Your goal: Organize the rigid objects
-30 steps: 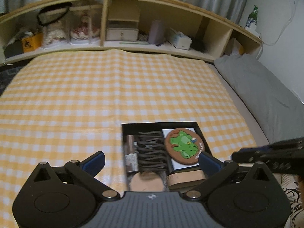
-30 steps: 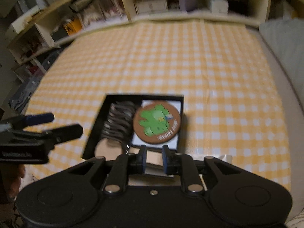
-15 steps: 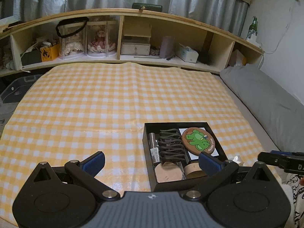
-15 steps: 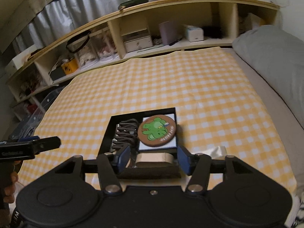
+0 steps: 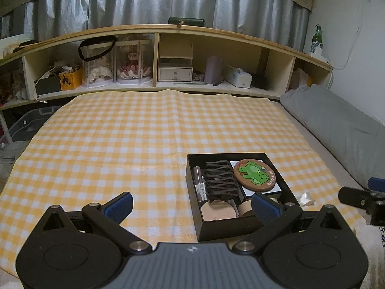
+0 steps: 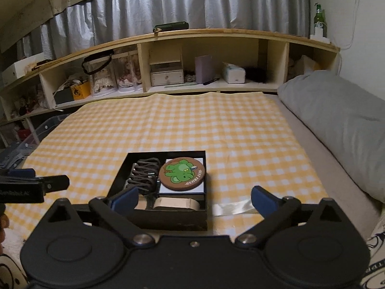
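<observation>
- Packing looks finished to me: the black box (image 6: 168, 219) sits on the yellow checked cloth (image 5: 120, 132) near the front edge of the bed, and every rigid item I can make out lies inside it.
- Inside I see the round green-frog coaster (image 6: 182, 173) resting on a white card at the far right, the dark brown hair claw (image 5: 220, 180) in the middle, a slim silver tube (image 5: 200, 183) along the left wall, and tan round pieces (image 5: 217, 210) at the near end.
- My left gripper (image 5: 192, 203) is spread wide and grasps nothing; it hangs over the cloth at the box's near left corner, with its right finger over the box's near end.
- My right gripper (image 6: 193, 196) is likewise spread and empty, above the near wall of the box.
- A clear, shiny scrap (image 6: 232, 207) lies on the cloth just beside the box's right side; I cannot tell what it is, and it looks flimsy rather than rigid.
- My judgement: this is the check at the end of the task. Next I would scan the cloth for any stray rigid piece; if none shows, I pull both grippers away without nudging the box.
</observation>
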